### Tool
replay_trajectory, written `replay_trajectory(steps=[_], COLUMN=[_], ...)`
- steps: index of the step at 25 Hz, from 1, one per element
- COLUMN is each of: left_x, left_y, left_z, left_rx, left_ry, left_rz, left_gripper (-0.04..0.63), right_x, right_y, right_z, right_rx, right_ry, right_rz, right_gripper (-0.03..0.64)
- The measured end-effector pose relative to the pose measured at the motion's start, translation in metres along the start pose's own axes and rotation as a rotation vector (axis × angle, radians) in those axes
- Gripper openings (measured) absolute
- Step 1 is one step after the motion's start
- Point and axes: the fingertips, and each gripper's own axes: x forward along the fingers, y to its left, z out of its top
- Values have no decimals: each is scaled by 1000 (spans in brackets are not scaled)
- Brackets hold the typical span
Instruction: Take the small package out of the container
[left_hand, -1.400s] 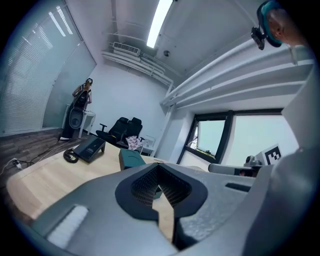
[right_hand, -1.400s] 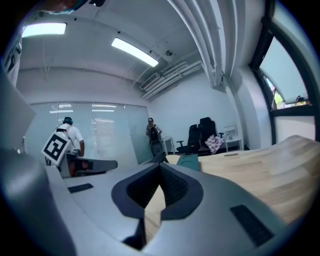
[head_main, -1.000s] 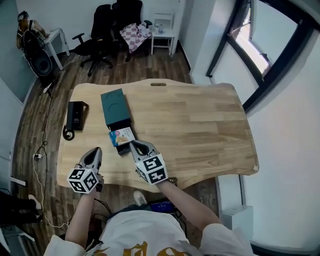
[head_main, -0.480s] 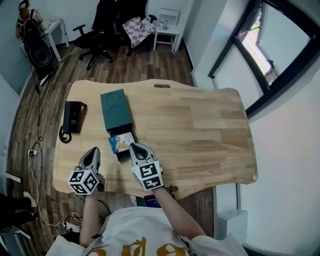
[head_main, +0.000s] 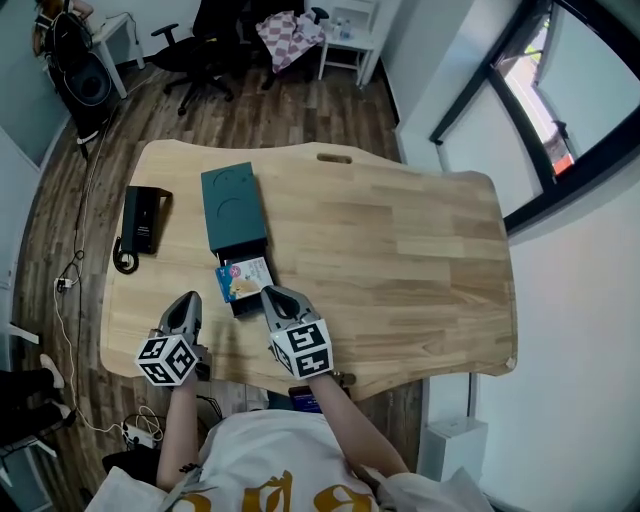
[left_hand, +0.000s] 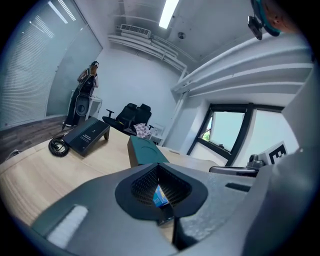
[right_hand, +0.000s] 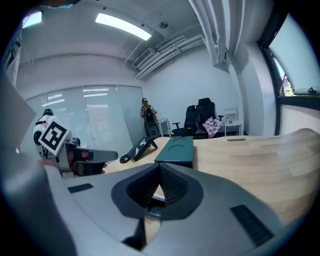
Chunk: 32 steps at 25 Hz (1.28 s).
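A big wooden table (head_main: 400, 260) filled the middle of the room. On its left side lay a dark green box (head_main: 231, 205), and it was long and flat. A black tray (head_main: 241, 304) stuck out of the near end of the box. The small package (head_main: 245, 278) lay in that tray, flat, with its blue and white top facing up. It was still inside the tray and nothing held it. The left gripper (head_main: 190, 299) was at the near left edge of the table, a little left of the tray and apart from it. Its jaws were pressed together with nothing between them. In the left gripper view a bit of the blue package (left_hand: 160, 196) showed through the gap behind the closed tips. The right gripper (head_main: 268, 292) was just beside the near right corner of the tray. Its jaws were together too, and it held nothing. I could not tell if its tip touched the tray. A black desk phone (head_main: 141, 220) sat to the left of the green box, with its curly cord (head_main: 124, 264) on the near side. Far behind the table stood black office chairs (head_main: 200, 45) on the wooden floor.
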Motion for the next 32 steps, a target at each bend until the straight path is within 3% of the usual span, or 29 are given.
replay_trajectory(steps=[6,9,15,19,25,32], left_x=[11,17,36,48,68,90], left_y=[2,3,3,2,9,14], left_z=[-22,-21,-34,-49,-63,-76], left_rx=[-26,-61,-99,-147,-227,-287], left_ry=[65,47,92,149,199,253], left_rz=[-4,-17,-44,-76,-72,-49], left_gripper=[2,3,12,63,226,250], right_x=[12,19,27,34,44,54], right_y=[-4,-6,-25,-33,-35,-50], right_z=[-19,-24,-32,-36,-39,-38], right_rx=[20,31,55,54,43,36], right_ry=[50,66,89,114,126,133], right_rz=[27,43,20,14,28,14], right_gripper=[5,5,5,5,5,5])
